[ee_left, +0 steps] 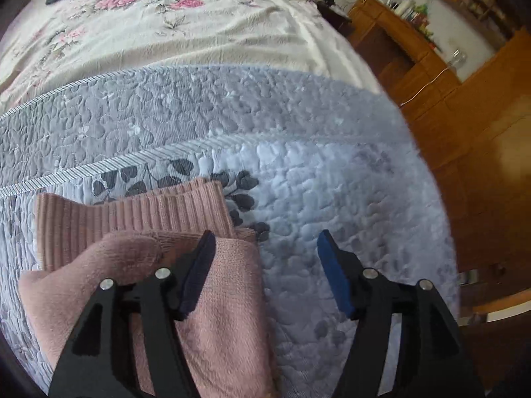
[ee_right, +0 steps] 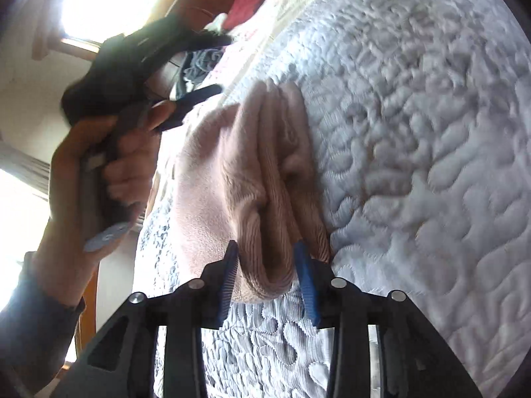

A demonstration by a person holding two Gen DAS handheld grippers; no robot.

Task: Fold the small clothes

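On quilt (ee_left: 332,182), pink garment (ee_left: 225,298) lengthwise, cuff-forward.

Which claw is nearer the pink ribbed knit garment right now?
Right. The right claw pinches a fold of the pink ribbed knit garment; the left claw hangs open over its edge.

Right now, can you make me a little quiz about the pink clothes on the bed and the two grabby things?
1. True or false: the left hand-held gripper is wide open and holds nothing.
2. What is the right hand-held gripper closed around?
A. a red cushion
B. a fold of the pink garment
C. a dark sock
3. Fill in: the pink garment lies on a grey ____.

Key:
1. True; its fingers are spread, one over the pink garment, one over the quilt.
2. B; the ribbed pink fold sits between its blue pads.
3. quilt
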